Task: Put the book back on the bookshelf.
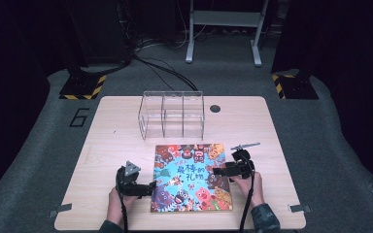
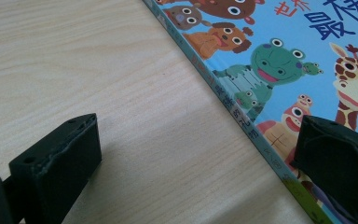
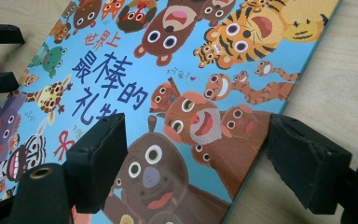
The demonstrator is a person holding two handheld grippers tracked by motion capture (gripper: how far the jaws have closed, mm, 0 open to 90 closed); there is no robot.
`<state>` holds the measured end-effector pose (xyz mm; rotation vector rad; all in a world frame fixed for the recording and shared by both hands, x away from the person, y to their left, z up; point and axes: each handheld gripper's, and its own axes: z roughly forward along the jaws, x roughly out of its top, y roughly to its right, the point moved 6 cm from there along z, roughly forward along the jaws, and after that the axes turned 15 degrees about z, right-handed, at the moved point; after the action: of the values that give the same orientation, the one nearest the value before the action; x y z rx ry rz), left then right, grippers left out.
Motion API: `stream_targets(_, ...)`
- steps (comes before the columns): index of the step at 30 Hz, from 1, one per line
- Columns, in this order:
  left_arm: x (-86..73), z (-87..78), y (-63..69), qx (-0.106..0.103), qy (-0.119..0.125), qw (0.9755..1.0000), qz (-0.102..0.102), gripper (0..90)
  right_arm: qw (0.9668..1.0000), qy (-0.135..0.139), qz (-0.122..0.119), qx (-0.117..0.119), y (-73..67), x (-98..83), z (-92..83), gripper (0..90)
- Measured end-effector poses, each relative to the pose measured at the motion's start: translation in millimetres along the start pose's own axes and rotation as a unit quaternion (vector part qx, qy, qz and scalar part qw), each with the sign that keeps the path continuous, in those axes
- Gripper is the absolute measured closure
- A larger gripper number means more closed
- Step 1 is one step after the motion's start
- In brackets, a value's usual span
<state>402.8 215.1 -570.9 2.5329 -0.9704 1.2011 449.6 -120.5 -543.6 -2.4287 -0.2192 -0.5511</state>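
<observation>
A colourful picture book (image 1: 192,177) lies flat and closed on the wooden tabletop (image 1: 111,145), toward the person's edge, with a clear three-bay acrylic organizer (image 1: 171,115) standing just behind it, apart from the book's far edge. The left tongs (image 1: 148,187) sit low at the book's left side; in the left gripper view they are spread wide, one jaw over bare wood and the other just over the cover near the spine edge (image 2: 235,109), gripping nothing. The right tongs (image 1: 217,171) reach in from the book's right side; in the right gripper view their jaws stand apart, one hanging above the cover and the other beyond the book's right edge (image 3: 279,105), and no pad visibly presses on the book. The step in hand looks like the approach to picking the book up from both sides, probably to stand it in one of the organizer's bays. Neither grip is made yet. The next move likely calls for lowering one jaw of each pair to the tabletop so it can slide beneath the cover or the whole book, since the book lies flush on the wood and offers little lip. Then both tongs need to close firmly and lift evenly, or the thin book may pivot and slip out.
</observation>
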Motion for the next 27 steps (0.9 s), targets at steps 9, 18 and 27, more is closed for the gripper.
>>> stream_targets(9, 0.0, -0.1, 0.1, 0.001, 0.0, 1.0, -0.002, 0.4, 0.9988, -0.028, -0.021, -0.034, -1.1, 0.5, 2.1, 22.4)
stream_targets(18, -0.1, -0.2, -0.1, 0.0, 0.0, 1.0, -0.003, 0.4, 0.9975, -0.058, -0.009, -0.04, 3.0, -2.9, 2.0, 24.3)
stream_targets(27, -10.1, -9.1, -8.5, 0.022, -0.014, 0.9996, -0.007, 0.7, 0.9967, -0.061, -0.021, -0.049, 3.1, -2.7, 2.1, 25.4)
